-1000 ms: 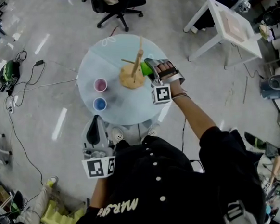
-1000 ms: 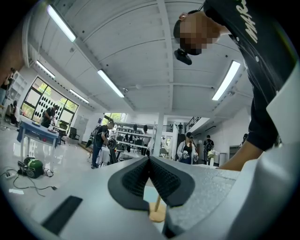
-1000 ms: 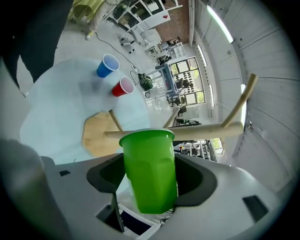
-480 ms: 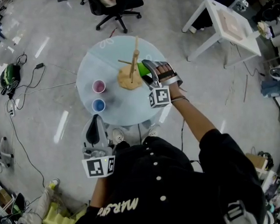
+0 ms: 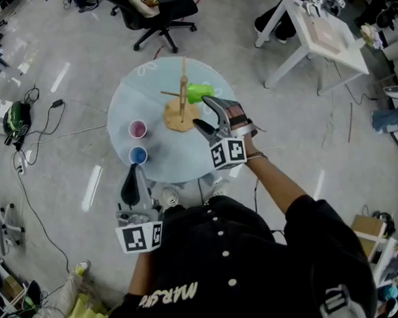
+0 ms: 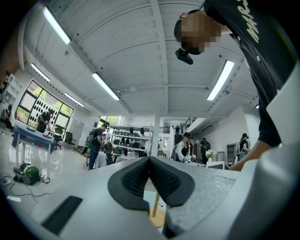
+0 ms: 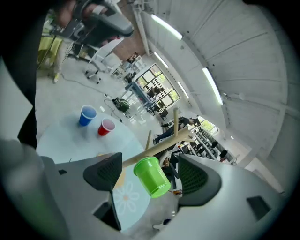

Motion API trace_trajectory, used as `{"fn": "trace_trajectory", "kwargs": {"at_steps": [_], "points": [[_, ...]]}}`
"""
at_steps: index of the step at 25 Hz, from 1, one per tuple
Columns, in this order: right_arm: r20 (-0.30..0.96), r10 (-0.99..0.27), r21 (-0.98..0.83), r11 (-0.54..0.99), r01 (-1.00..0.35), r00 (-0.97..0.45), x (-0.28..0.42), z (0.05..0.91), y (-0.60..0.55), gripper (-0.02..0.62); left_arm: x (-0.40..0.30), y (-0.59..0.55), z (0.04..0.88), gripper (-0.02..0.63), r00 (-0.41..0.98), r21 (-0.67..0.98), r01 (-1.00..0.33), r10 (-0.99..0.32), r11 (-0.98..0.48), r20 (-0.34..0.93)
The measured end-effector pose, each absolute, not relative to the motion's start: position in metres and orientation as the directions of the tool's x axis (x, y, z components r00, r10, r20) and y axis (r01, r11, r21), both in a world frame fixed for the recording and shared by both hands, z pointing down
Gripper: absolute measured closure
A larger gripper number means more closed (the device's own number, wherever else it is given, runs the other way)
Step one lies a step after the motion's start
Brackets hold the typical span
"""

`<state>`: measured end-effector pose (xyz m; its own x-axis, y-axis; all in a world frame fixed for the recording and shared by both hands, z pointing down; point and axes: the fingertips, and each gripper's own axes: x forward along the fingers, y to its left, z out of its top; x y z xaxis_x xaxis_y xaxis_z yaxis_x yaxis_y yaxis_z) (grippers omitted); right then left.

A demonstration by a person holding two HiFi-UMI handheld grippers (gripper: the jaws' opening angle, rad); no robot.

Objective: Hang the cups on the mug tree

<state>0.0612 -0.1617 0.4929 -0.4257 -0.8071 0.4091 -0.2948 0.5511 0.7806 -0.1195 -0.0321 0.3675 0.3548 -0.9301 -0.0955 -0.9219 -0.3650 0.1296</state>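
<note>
A wooden mug tree (image 5: 182,98) stands on the round pale-blue table (image 5: 168,161). A green cup (image 5: 199,93) hangs on its right peg, mouth toward the pole. My right gripper (image 5: 201,112) is open just in front of it. In the right gripper view the green cup (image 7: 151,176) sits between the spread jaws of that gripper (image 7: 151,165), and neither pad touches it. A pink cup (image 5: 137,129) and a blue cup (image 5: 137,155) stand upright on the table's left side. My left gripper (image 5: 132,172) is shut and empty at the table's near edge; its closed fingertips (image 6: 150,164) point toward the tree.
A black office chair (image 5: 153,7) stands beyond the table, a white side table (image 5: 319,35) at the far right. Cables and a green bag (image 5: 16,118) lie on the floor at the left. People stand in the room's background.
My right gripper has opened, let go of the green cup and drawn back toward me. The cup stays on the peg. The left gripper has not moved.
</note>
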Motion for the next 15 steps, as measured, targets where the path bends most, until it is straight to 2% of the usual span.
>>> {"fn": "trace_trajectory", "kwargs": {"at_steps": [6,8,15], "points": [[0.374,-0.780,0.613,0.614,-0.497,-0.502,0.052,0.478,-0.145,0.238,-0.114,-0.034,0.370,0.611,0.350,0.125,-0.925,-0.933,-0.358,-0.083],[0.366,-0.751,0.524,0.654,-0.545,-0.549,0.044,0.477,-0.138,0.267,-0.115,-0.034,0.371,0.609,0.344,0.127,-0.927,-0.936,-0.352,-0.078],[0.378,-0.633,0.320,0.774,-0.546,-0.676,0.007,0.505,-0.106,0.264,-0.123,-0.024,0.382,0.610,0.319,0.127,-0.938,-0.947,-0.322,-0.045]]}}
